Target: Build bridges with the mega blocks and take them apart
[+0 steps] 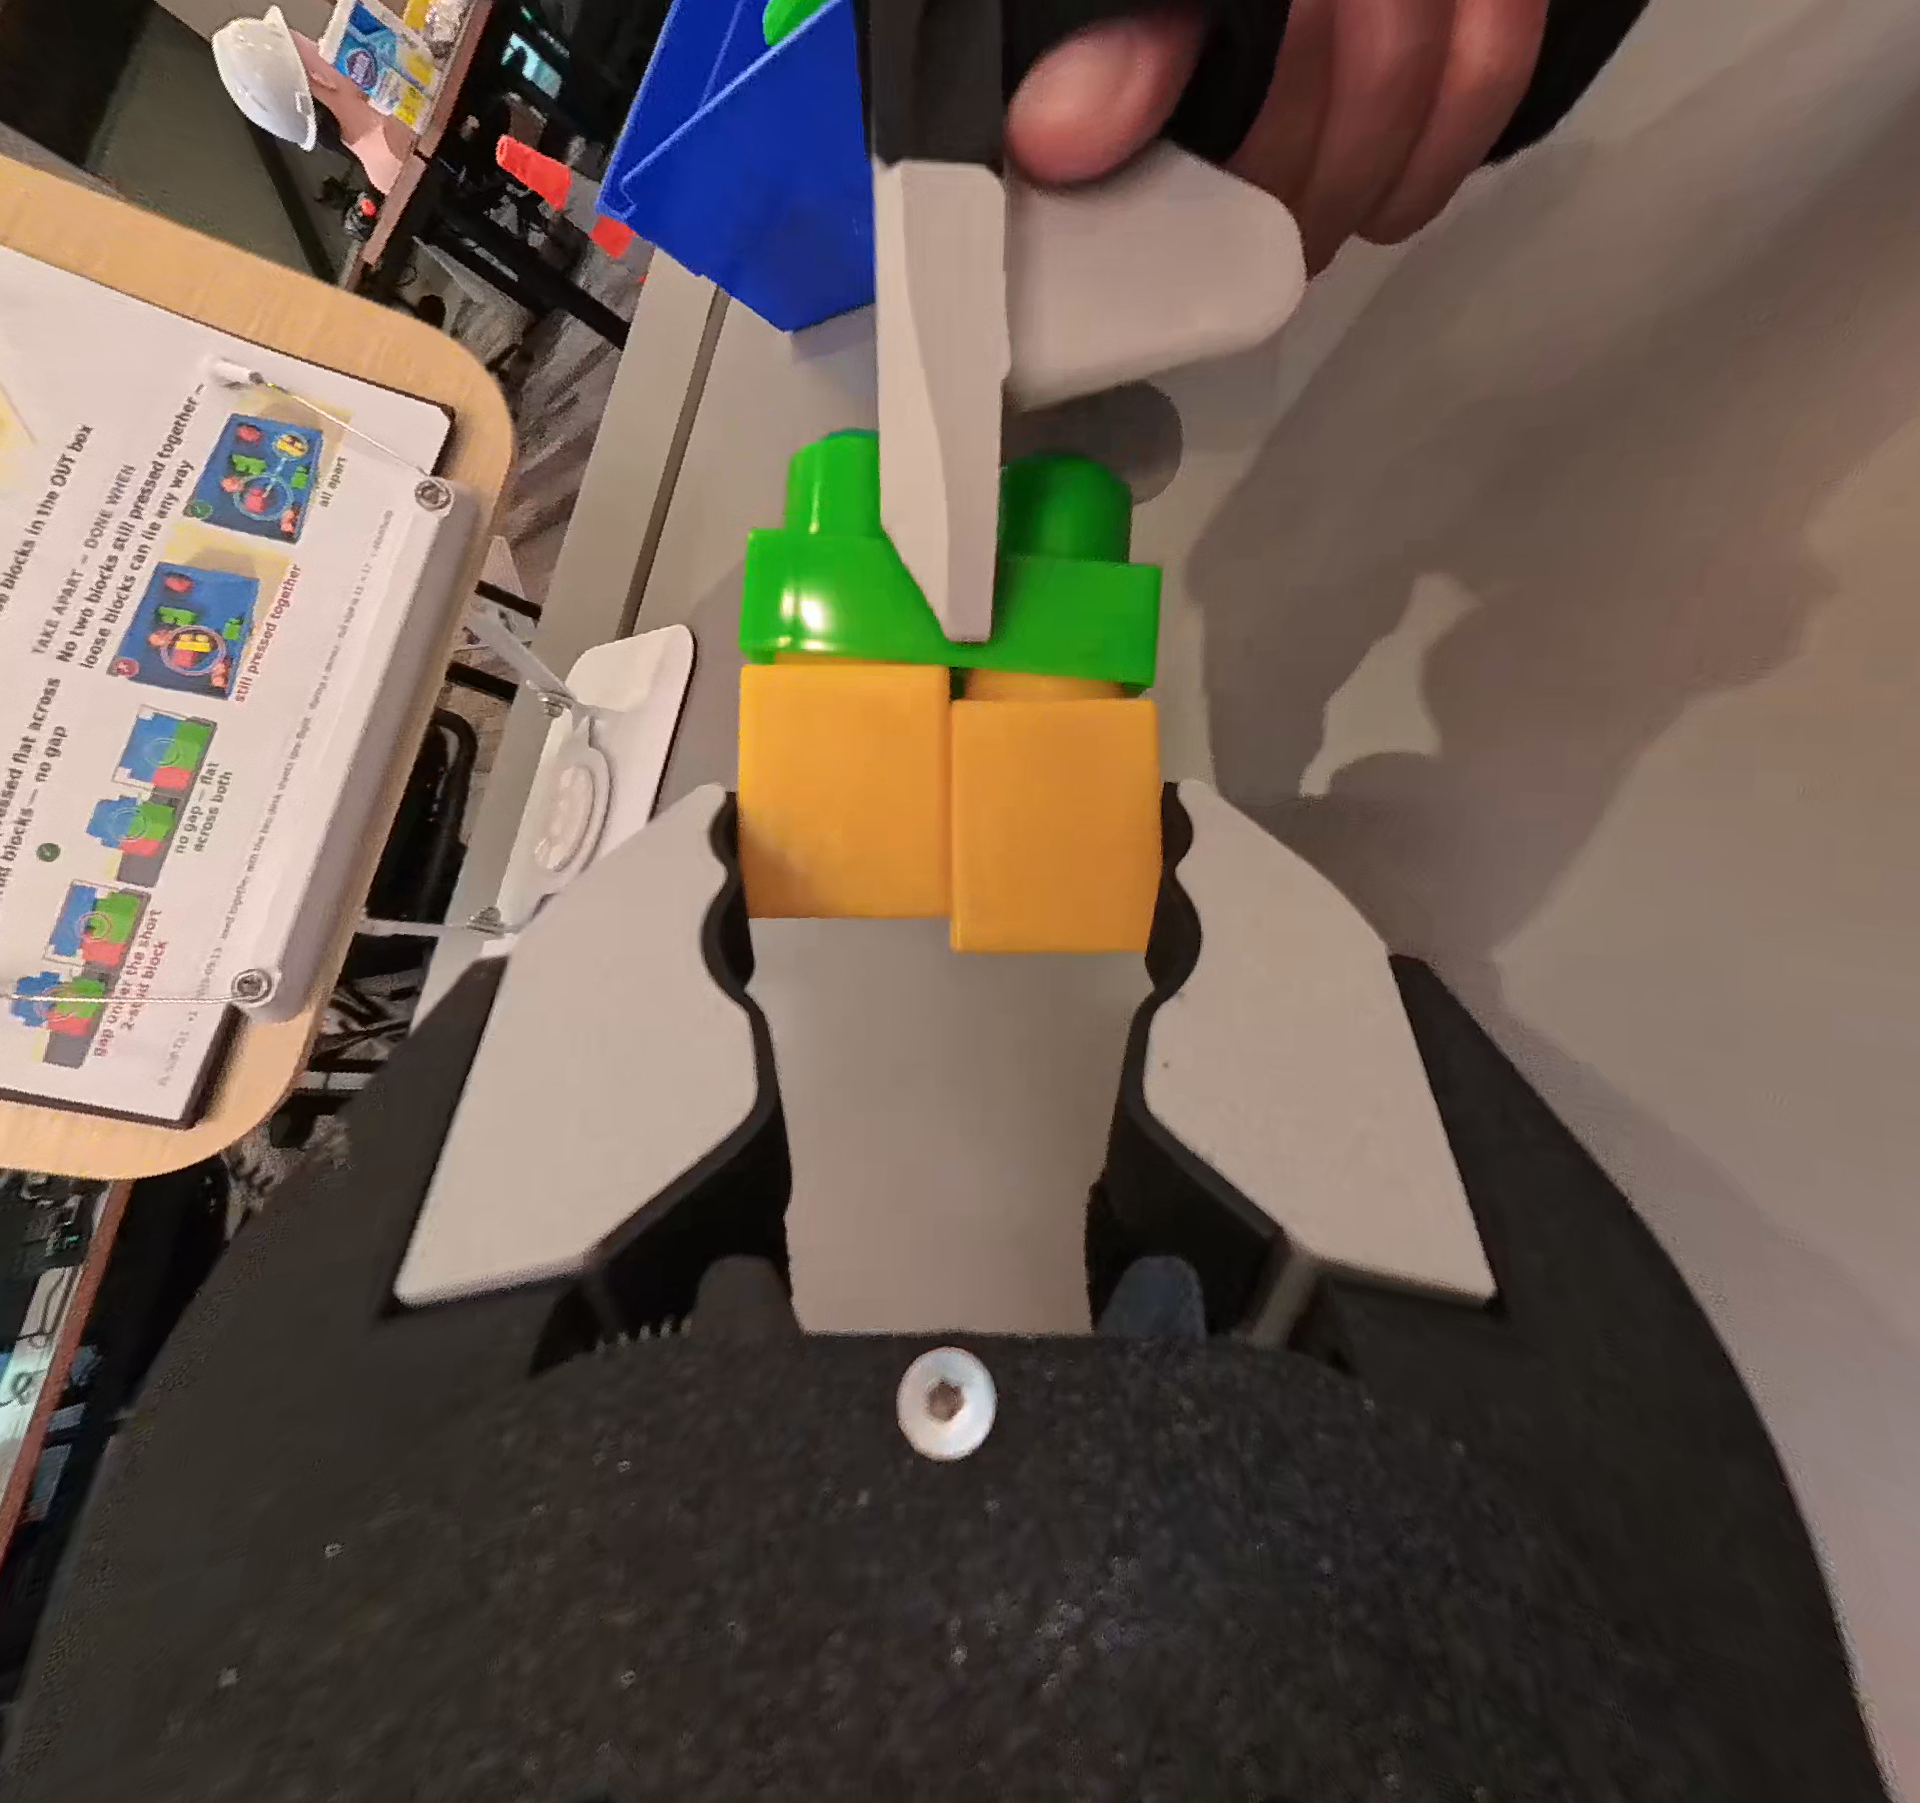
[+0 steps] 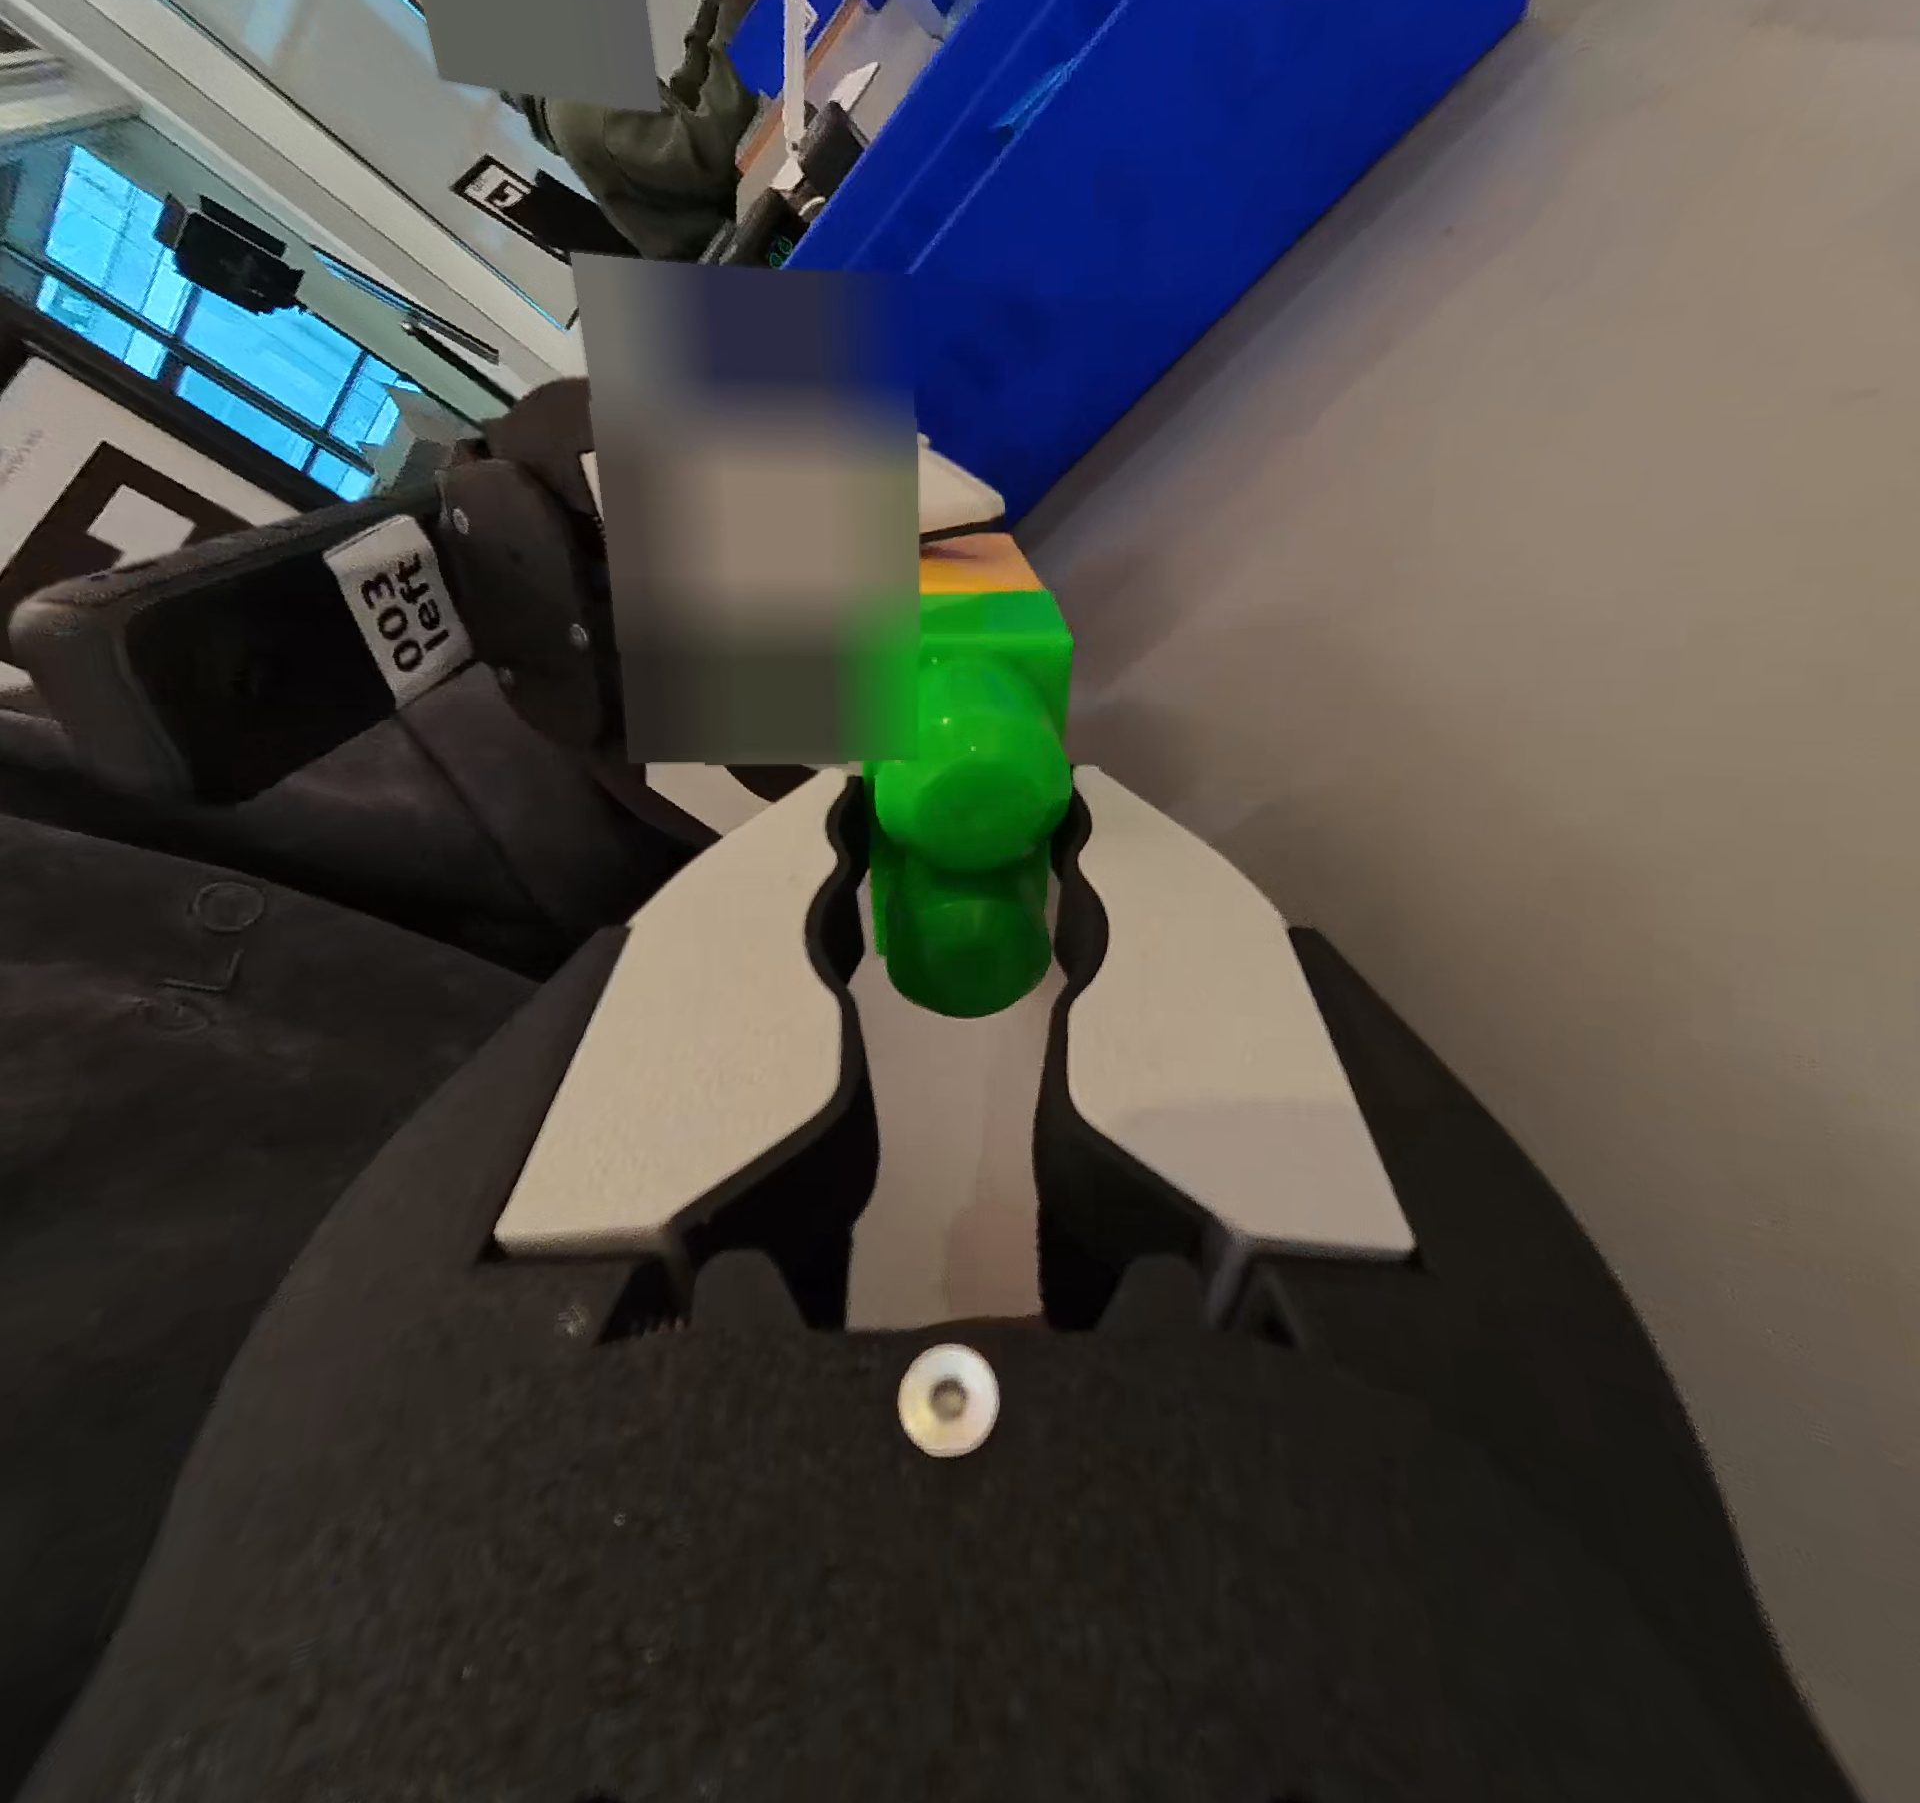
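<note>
Two yellow blocks [image 1: 945,808] sit side by side with a green two-stud block [image 1: 951,590] pressed across their tops. My left gripper [image 1: 951,849] is shut on the pair of yellow blocks, one finger on each outer side. My right gripper [image 2: 961,870] is shut on the green block [image 2: 966,849], gripping its studs. In the left wrist view the right gripper's fingers [image 1: 940,403] come in from above over the green block, held by a hand in a black glove [image 1: 1299,39]. A sliver of a yellow block [image 2: 997,569] shows beyond the green one in the right wrist view.
A blue bin [image 1: 748,143] holding red and green blocks stands beyond the bridge on the grey table [image 1: 1558,610]; it also shows in the right wrist view [image 2: 1143,195]. An instruction sheet on a wooden board [image 1: 208,714] lies to the left. A seated person is far behind. The tips of both grippers are at nearly the same place.
</note>
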Action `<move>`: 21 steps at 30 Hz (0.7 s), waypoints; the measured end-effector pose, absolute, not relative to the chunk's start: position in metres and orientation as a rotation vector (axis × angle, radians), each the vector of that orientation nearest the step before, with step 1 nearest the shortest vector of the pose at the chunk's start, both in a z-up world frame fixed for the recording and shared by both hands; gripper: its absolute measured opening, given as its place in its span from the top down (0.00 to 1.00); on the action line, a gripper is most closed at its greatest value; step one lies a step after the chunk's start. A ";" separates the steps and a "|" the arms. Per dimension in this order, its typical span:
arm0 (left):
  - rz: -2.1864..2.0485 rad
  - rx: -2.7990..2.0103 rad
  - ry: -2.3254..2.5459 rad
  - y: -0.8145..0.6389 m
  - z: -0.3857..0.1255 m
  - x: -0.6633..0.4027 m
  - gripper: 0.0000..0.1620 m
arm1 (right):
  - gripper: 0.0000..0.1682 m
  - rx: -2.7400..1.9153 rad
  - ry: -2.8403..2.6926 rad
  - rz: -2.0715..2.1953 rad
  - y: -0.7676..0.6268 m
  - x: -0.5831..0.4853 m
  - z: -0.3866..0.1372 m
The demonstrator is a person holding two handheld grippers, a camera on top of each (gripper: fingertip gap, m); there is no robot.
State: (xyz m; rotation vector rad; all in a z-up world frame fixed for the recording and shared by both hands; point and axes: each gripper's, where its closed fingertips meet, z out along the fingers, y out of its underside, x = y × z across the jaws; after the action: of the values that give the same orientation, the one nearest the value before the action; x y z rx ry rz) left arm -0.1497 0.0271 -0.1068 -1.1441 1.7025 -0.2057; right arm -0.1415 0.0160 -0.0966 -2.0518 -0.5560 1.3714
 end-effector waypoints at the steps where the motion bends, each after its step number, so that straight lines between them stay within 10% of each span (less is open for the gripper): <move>1: -0.203 -1.140 1.707 0.026 -0.107 -0.150 0.54 | 0.80 -2.048 -0.559 1.386 0.015 -0.142 -0.096; 21: -0.173 -1.083 1.849 0.016 -0.116 -0.150 0.54 | 0.80 -2.059 -0.623 1.499 0.007 -0.151 -0.109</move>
State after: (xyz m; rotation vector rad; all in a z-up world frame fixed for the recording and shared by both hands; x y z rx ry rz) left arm -0.1504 0.0159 -0.1156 -1.0834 1.8494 -0.1733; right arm -0.1511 0.0065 -0.1090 -2.0595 -0.6229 1.4985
